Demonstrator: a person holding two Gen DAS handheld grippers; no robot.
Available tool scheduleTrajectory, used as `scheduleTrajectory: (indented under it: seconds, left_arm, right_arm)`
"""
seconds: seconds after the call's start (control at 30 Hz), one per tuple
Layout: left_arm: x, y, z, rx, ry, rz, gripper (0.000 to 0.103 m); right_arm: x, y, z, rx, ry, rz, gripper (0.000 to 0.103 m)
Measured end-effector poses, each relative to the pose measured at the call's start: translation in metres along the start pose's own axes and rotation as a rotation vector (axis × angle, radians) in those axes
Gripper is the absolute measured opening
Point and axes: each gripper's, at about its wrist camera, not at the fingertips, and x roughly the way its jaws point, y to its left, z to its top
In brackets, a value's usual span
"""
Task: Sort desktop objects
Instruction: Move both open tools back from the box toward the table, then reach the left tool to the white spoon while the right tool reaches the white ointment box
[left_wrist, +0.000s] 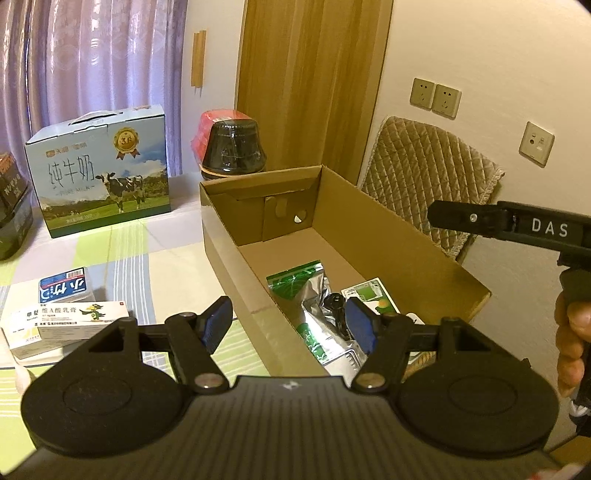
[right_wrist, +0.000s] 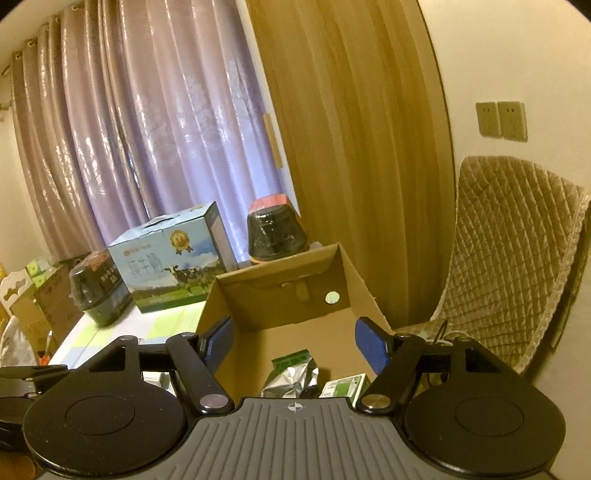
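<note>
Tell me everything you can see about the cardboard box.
The cardboard box is a plain brown corrugated carton, open on top, with a folded inner flap and a round hole at its far end. It sits on the checked tablecloth. A green and silver pouch, a green card and something black lie inside.

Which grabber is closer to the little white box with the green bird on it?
Left. The left gripper hangs just right of the bird box, by the cardboard box's near wall. The right gripper is farther right, over the cardboard box's inside.
</note>
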Motion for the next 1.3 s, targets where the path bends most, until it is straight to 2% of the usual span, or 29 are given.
scheduleTrajectory:
  seconds: [0.43,0.73,0.93,1.3]
  left_arm:
    - [-0.041,0.011,-0.002,0.009,-0.018,0.03,0.064]
    - [-0.069,0.033,-0.018,-0.009,-0.025,0.059,0.072]
    - [-0.089,0.064,-0.048,-0.034,-0.002,0.108,0.081]
    - [-0.12,0.163,-0.102,-0.117,0.059,0.258,0.09]
  right_arm:
    - [-0.025,0.031,0.009,-0.025,-0.026,0.023,0.07]
    - [-0.033,0.061,0.012,-0.037,-0.026,0.062,0.071]
    - [-0.03,0.095,0.001,-0.056,-0.008,0.114,0.075]
    - [0.009,0.172,-0.038,-0.131,0.085,0.23,0.084]
